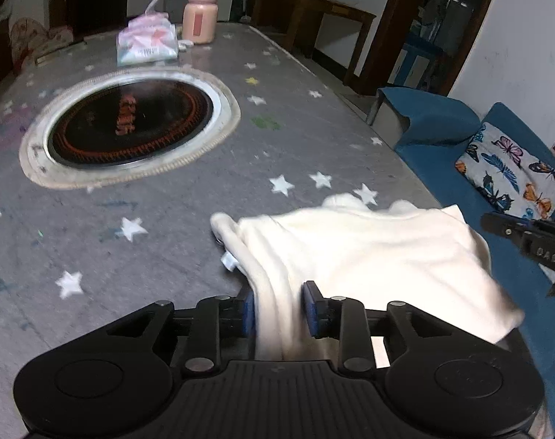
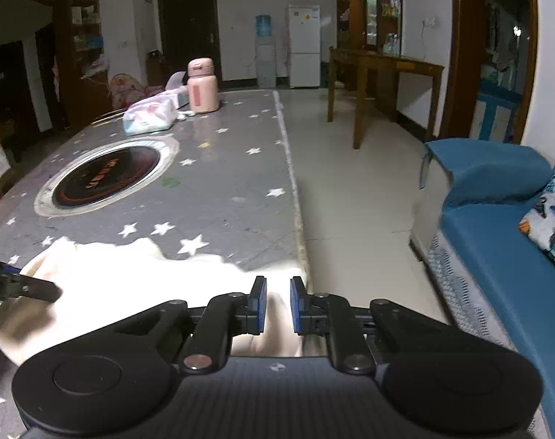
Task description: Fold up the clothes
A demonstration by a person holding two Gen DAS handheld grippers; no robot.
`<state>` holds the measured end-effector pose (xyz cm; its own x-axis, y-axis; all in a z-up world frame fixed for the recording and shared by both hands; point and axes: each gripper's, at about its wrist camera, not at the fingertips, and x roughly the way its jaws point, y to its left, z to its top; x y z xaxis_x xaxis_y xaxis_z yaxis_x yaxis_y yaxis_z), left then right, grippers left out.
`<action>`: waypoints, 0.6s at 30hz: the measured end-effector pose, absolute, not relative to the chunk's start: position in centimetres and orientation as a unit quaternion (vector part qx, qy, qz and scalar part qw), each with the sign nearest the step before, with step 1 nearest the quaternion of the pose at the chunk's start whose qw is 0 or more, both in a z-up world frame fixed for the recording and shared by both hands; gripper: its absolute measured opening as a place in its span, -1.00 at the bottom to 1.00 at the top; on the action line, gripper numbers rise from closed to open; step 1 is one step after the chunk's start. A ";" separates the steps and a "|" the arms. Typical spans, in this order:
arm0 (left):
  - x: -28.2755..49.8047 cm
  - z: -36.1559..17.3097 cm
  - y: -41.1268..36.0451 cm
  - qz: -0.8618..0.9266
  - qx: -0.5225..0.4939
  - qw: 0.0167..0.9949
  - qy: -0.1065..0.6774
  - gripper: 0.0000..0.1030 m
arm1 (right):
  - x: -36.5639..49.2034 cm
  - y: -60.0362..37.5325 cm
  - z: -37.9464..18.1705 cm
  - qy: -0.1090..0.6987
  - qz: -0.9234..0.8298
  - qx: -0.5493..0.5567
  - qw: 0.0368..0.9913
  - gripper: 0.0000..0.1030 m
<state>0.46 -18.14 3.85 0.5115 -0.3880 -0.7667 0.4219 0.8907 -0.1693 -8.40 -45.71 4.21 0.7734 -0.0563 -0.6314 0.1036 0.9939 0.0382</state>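
**Both grippers at white garment on table's near corner**

White garment (image 1: 368, 256) lies bunched on the near right corner of the grey star-print table (image 1: 160, 226), partly draped over the edge toward the blue sofa (image 1: 434, 120). Folded over itself, thick rolled hem along its left side, small tag poking out at the left edge.

Left gripper (image 1: 279, 307): blue pads either side of the rolled hem, a band of fabric running between them down toward the gripper body. The pads sit close against the cloth; it looks pinched, though motion blur makes the contact hard to confirm. The left view also shows the right gripper's black tip at the far right edge, just past the garment.

Right gripper (image 2: 276, 305): jaws narrowly parted, with cloth (image 2: 131, 285) between the pads at the table's corner. A small gap shows on each side of the fabric, so a firm pinch cannot be told. The left gripper's black finger pokes in from the left edge over the cloth.

Elsewhere on the table: round black induction hob (image 1: 131, 128) set in a metal ring, mid-table; pink flask (image 1: 200, 14) and a tissue pack (image 1: 147, 42) at the far end, beside each other. Butterfly-print cushion (image 1: 511, 172) on the sofa. Wooden side table (image 2: 383, 84) and a white fridge (image 2: 304, 47) beyond, across the tiled floor.
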 end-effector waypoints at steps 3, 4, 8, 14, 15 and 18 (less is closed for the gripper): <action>0.9 4.4 -18.1 -0.221 0.024 0.878 0.424 -0.43 | -8.2 -45.6 4.6 0.333 -0.024 0.044 0.942 -0.74; 1.1 4.6 -18.1 -0.220 0.023 0.879 0.423 -0.43 | -7.9 -45.5 4.6 0.336 -0.012 0.050 0.940 -0.74; 2.0 4.8 -18.9 -0.230 0.020 0.877 0.422 -0.47 | -6.5 -44.2 3.9 0.349 0.021 0.054 0.935 -0.74; 3.1 4.3 -20.0 -0.227 0.024 0.876 0.425 -0.45 | -4.3 -43.3 2.4 0.360 0.033 0.058 0.931 -0.73; 3.0 4.4 -19.8 -0.220 0.026 0.879 0.423 -0.45 | -4.0 -43.3 2.1 0.362 0.032 0.059 0.930 -0.72; 3.2 4.5 -19.1 -0.198 0.041 0.888 0.414 -0.45 | -3.8 -43.4 1.6 0.365 0.032 0.059 0.928 -0.70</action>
